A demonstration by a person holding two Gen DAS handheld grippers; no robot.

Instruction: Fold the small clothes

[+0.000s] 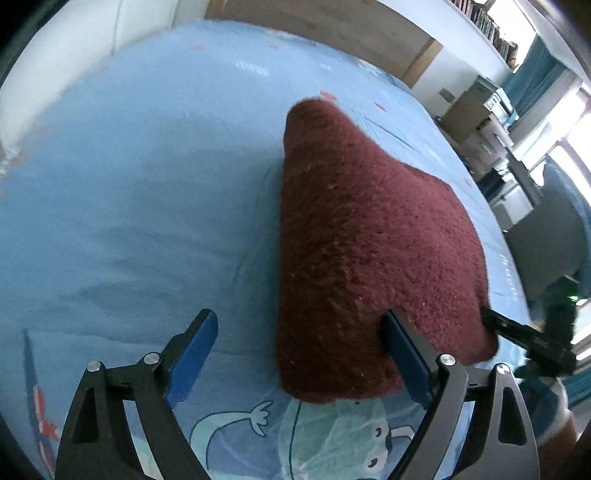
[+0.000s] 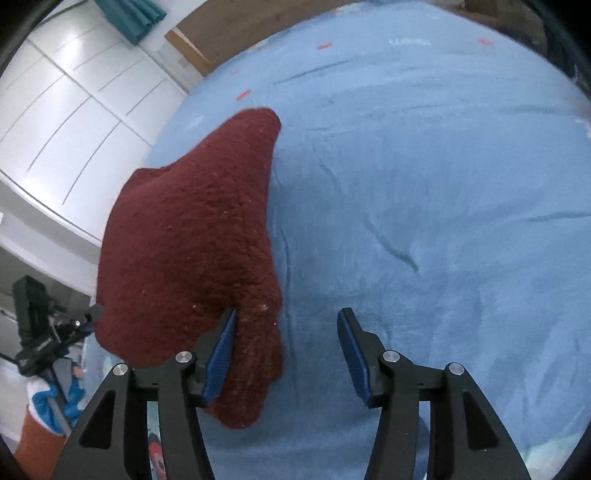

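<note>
A dark red fuzzy garment [image 1: 369,236] lies on a light blue bedsheet [image 1: 147,184], filling the centre and right of the left wrist view and the left half of the right wrist view [image 2: 192,251]. It tapers to a narrow rounded end toward the top of both frames and widens toward the bottom, where its near edge rests beside the tools. In the left wrist view, the left gripper [image 1: 299,354] stands wide apart at the bottom of the frame, its blue pads clamped on nothing; the garment's lower corner sits between the jaws, against the right-hand finger, with bare sheet on the left. In the right wrist view, the right gripper [image 2: 288,354] is parted about halfway; a lobe of the garment lies between the jaws beside the left-hand finger, and the pads do not press on it. Cartoon prints [image 1: 332,435] show on the sheet at the bottom of the left view. White cabinet doors [image 2: 66,110] fill the upper left of the right view, and a teal curtain [image 2: 129,14] hangs at its top.
</note>
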